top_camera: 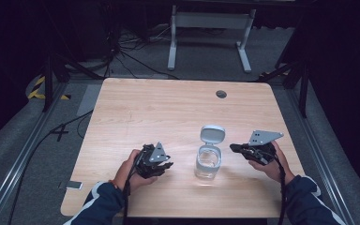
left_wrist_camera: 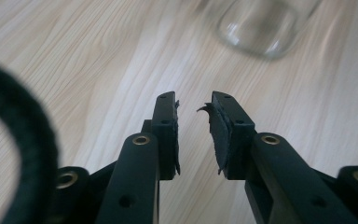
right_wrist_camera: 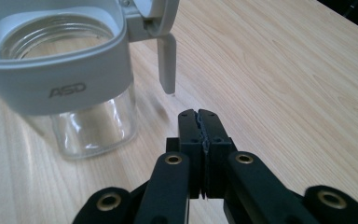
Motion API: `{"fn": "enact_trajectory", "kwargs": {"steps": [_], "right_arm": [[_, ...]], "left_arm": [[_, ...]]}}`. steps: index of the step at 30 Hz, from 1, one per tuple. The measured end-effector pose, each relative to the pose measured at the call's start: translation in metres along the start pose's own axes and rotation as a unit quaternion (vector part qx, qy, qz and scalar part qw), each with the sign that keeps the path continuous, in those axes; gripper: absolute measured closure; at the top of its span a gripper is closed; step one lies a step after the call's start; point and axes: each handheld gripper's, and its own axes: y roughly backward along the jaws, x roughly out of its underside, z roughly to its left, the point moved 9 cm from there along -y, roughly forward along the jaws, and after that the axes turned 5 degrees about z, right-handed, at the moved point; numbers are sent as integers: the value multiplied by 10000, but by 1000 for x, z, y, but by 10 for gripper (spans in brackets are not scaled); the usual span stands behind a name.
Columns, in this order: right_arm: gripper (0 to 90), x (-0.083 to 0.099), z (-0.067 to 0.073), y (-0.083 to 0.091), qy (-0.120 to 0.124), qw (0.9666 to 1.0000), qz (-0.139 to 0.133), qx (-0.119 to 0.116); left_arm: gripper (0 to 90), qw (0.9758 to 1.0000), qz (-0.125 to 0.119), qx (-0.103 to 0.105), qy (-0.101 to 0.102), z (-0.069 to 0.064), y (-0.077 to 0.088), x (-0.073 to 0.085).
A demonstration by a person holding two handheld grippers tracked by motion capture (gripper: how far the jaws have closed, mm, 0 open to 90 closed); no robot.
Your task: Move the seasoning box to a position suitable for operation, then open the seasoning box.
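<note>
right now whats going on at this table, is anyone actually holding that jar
No one is holding it. A person sits at the wooden table with a gripper in each hand, and a clear glass jar with a grey collar stands between them, its hinged lid flipped open. The left gripper has its jaws slightly apart with nothing between them, pointing toward the jar. The right gripper has its jaws pressed together on nothing, just beside the jar and not touching it.
</note>
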Motion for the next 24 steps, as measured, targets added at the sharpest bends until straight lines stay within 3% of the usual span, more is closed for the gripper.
{"fn": "enact_trajectory", "kwargs": {"steps": [2,7,9,11,13,15,18,20,24], "right_arm": [[889,4,1,7,-22,10000,6,30],[849,14,0,18,-90,9999,71,90],[838,16,0,19,-102,9998,84,122],[769,25,0,25,-164,9996,168,143],[716,33,0,28,-186,9992,305,164],[712,37,-1,30,-200,9989,356,222],[604,60,0,38,-263,9978,513,329],[581,64,1,39,-292,9976,515,347],[472,97,-1,51,-497,9955,566,569]], "left_arm": [[587,9995,-2,-161,258,10,7,12],[414,9985,112,-360,386,22,14,30],[394,9978,187,-434,466,26,16,38],[347,9970,212,-462,586,32,18,49],[325,9960,238,-460,722,36,18,57],[318,9960,216,-436,743,39,17,61],[288,9956,251,-386,813,40,15,69],[283,9956,252,-292,851,38,14,70],[265,9957,265,-195,861,36,9,74]]}}
